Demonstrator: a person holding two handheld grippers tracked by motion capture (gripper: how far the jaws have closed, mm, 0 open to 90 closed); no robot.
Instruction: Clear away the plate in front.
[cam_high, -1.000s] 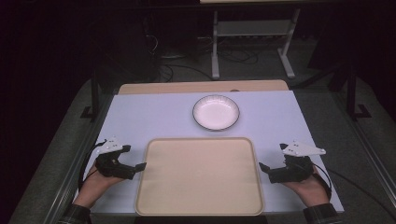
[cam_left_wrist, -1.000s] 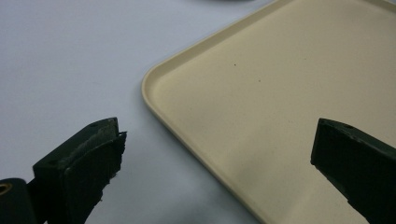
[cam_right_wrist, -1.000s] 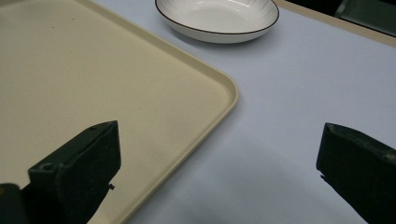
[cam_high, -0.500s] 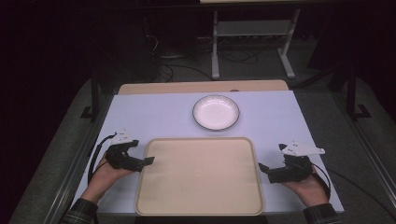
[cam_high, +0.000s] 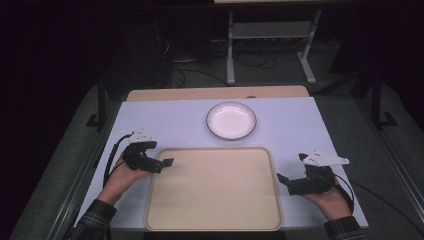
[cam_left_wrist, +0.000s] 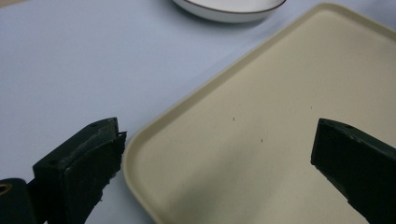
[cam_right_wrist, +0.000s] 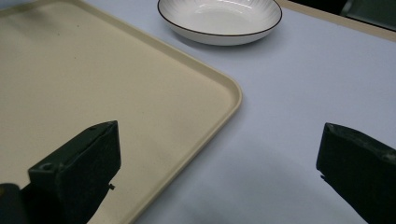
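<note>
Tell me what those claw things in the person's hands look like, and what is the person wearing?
Each hand holds a black left gripper or right gripper with two chunky, blocky black jaws. On top of each sits a pale grey three-cornered plate, and a black cable trails away from each. The person's sleeves are dark plaid with thin light lines, showing at both wrists.

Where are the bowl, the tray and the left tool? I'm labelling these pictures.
bowl (cam_high: 231, 120), high view, middle of its white inside.
tray (cam_high: 215, 190), high view, bare middle of its floor.
left tool (cam_high: 167, 162), high view, its black tips at the tray's left rim.
</note>
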